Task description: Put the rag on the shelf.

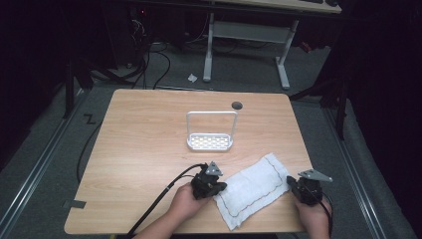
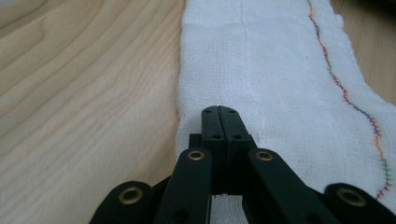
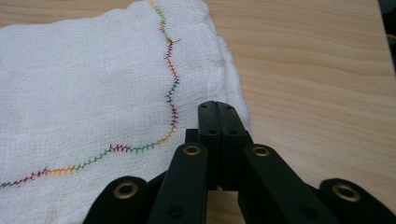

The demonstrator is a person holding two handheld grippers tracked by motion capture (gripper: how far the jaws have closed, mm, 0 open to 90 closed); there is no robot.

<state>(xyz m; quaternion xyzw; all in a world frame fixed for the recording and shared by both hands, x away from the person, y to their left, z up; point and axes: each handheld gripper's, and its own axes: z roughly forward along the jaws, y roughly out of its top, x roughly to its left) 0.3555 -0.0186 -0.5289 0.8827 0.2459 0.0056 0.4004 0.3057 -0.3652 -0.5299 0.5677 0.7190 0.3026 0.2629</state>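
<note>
Near the table's [image 1: 149, 139] front edge, before the white rack [image 1: 211, 130], lies the cloth [image 1: 251, 188]. Left tongs [image 1: 215, 188] and right tongs [image 1: 294, 185] clamp opposite ends, jaws pinched together. Gripped, apparently; lifting or hanging remains undone.

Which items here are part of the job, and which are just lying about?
In use:
white cloth
left gripper, jaws shut on the cloth
right gripper, jaws shut at the cloth's edge

Idle:
white rack
dark round spot on the table
</note>
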